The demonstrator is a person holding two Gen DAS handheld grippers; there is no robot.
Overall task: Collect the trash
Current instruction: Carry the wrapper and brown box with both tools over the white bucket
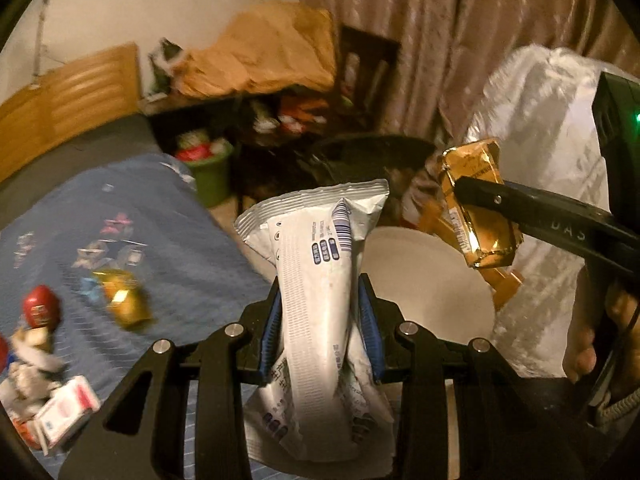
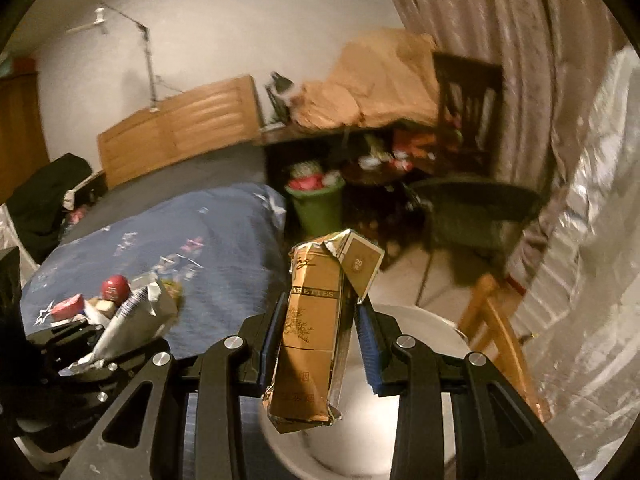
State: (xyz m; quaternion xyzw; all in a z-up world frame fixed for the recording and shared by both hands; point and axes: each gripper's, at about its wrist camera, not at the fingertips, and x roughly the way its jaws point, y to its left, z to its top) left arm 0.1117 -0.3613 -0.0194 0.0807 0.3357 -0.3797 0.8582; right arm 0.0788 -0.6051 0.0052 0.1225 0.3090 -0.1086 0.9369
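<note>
At nine o'clock in my left wrist view, more trash [image 1: 44, 340] lies on the blue bedspread [image 1: 180, 240]. At six o'clock my left gripper [image 1: 320, 328] is clamped on a white snack wrapper [image 1: 316, 300], pinched mid-length so it stands clear. At three o'clock my right gripper [image 2: 320, 344] is closed tight on a gold cigarette pack [image 2: 310, 336]. Both hang above a white bin [image 1: 420, 280], I reckon for dropping.
</note>
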